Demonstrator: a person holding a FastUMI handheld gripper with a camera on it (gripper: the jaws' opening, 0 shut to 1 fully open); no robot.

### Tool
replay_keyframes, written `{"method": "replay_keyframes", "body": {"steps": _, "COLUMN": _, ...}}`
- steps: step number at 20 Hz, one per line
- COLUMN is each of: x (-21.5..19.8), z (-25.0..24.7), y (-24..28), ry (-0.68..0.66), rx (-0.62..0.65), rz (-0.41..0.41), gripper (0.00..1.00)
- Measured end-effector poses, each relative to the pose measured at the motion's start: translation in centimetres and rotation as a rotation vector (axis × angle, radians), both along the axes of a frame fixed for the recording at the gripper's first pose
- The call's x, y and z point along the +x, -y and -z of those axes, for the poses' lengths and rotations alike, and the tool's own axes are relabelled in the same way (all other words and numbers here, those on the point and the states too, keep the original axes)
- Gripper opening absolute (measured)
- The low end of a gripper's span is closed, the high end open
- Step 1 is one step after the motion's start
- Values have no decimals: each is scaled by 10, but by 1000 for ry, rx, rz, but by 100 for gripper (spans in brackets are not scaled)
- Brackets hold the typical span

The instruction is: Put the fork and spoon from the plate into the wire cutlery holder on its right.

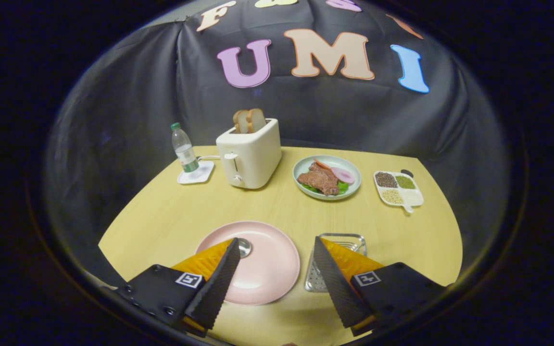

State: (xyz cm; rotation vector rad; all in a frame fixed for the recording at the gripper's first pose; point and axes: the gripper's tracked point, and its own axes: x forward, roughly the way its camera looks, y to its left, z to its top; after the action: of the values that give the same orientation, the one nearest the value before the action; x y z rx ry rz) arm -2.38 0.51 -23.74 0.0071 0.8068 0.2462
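A pink plate (267, 269) lies on the wooden table just ahead of my fingers. The round bowl of a metal spoon (245, 247) shows on the plate's far left part, beside my left fingertip (231, 250), which hides the rest of it. I cannot make out the fork. To the plate's right stands the metal wire cutlery holder (349, 239), partly behind my right finger (330, 269). My gripper (276, 240) hangs open above the plate with nothing between its fingers.
Beyond the plate stand a cream toaster (250, 156) with two bread slices, a water bottle (183, 150) on a white coaster, a green plate of food (327, 177) and a white divided dish of grains (397, 188). The table (171, 211) has bare wood between these and the pink plate.
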Motion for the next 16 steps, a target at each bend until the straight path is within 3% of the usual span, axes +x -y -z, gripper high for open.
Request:
{"method": "replay_keyframes", "body": {"steps": 9, "x": -25, "z": 35, "y": -48, "ry": 132, "rx": -76, "rz": -4, "gripper": 97}}
{"method": "replay_keyframes", "body": {"steps": 16, "x": -51, "z": 81, "y": -78, "ry": 25, "rx": -137, "rz": -61, "gripper": 99}}
